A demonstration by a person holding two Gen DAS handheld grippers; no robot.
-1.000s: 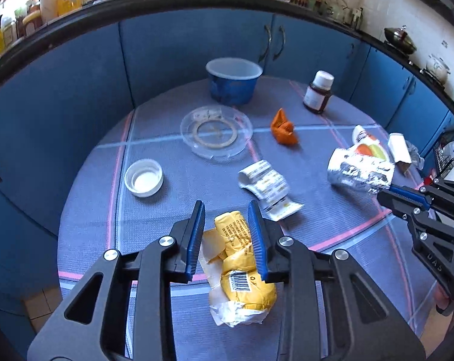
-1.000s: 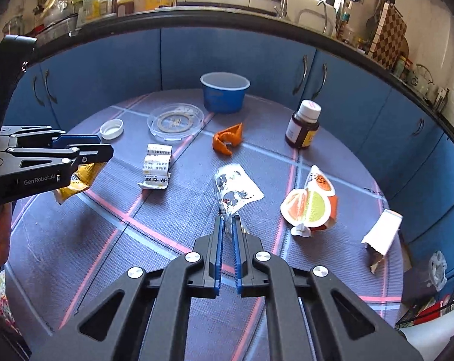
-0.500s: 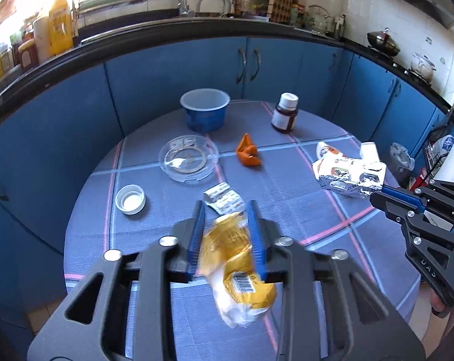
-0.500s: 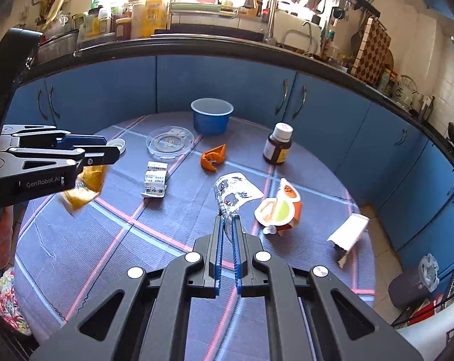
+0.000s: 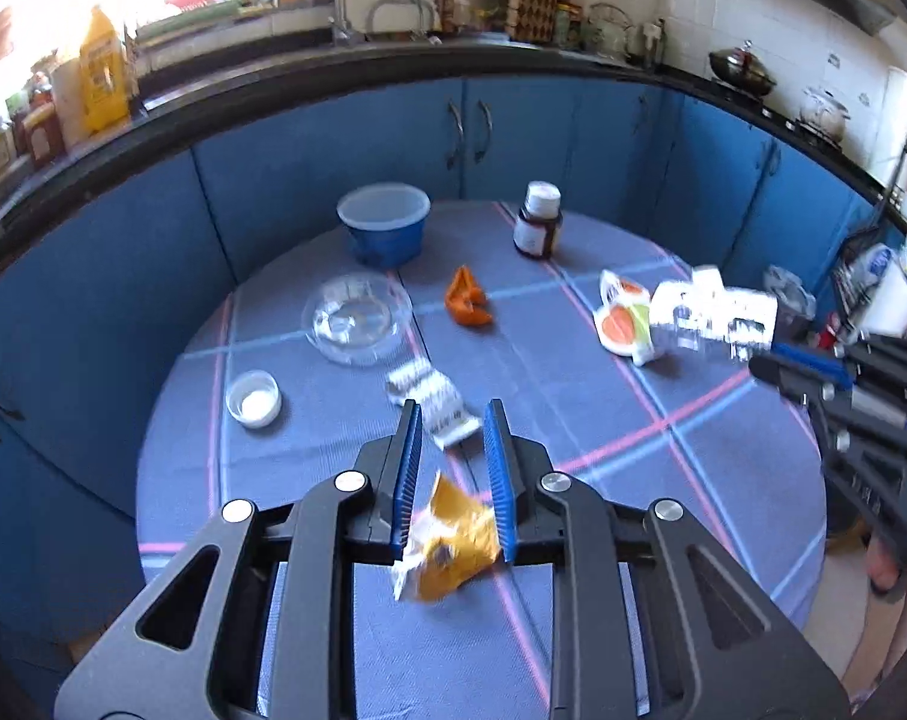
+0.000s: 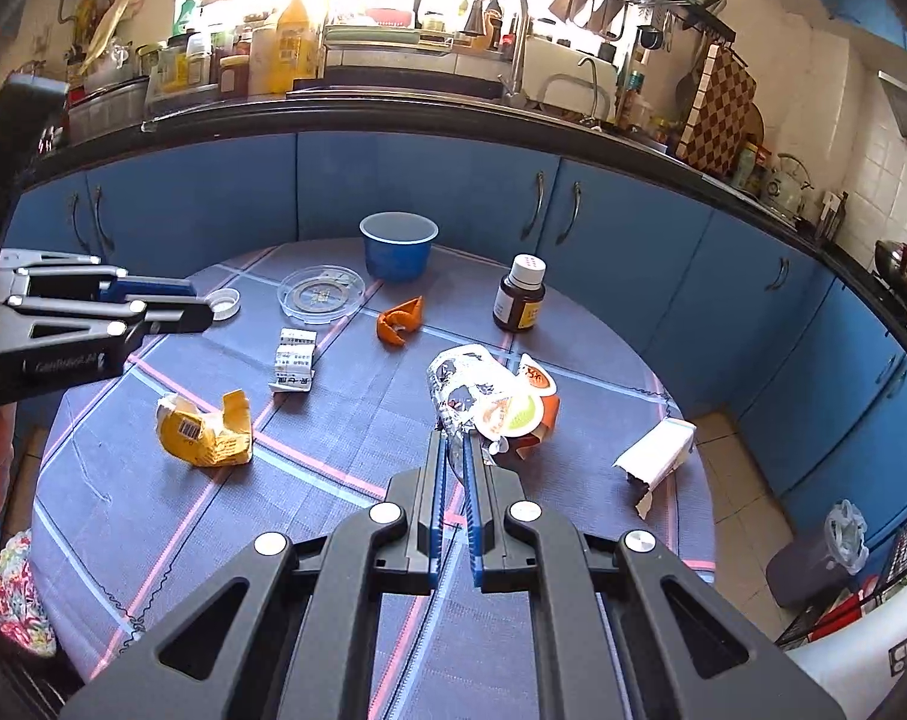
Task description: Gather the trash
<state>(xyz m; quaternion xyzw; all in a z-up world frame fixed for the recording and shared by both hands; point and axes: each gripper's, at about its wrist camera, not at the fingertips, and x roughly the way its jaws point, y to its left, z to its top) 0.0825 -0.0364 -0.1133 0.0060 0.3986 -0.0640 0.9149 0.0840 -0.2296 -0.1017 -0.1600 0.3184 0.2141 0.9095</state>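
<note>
My left gripper is open and high above the round table. A yellow wrapper shows blurred between its fingers; in the right wrist view the wrapper lies on the table, free of the left gripper. My right gripper is shut on a crumpled silver wrapper, held above the table; the silver wrapper also shows in the left wrist view. Other trash lies about: a white printed wrapper, an orange scrap, an orange-and-green lid, a white packet.
A blue bowl, a clear plastic lid, a small white cap and a brown bottle stand on the blue checked tablecloth. Blue cabinets curve behind the table. A bin with a bag is on the floor at right.
Both grippers rose from the table. The yellow wrapper, lifted in the left gripper half a second ago, has dropped out and lies on the table. The right gripper still holds the silver wrapper.
</note>
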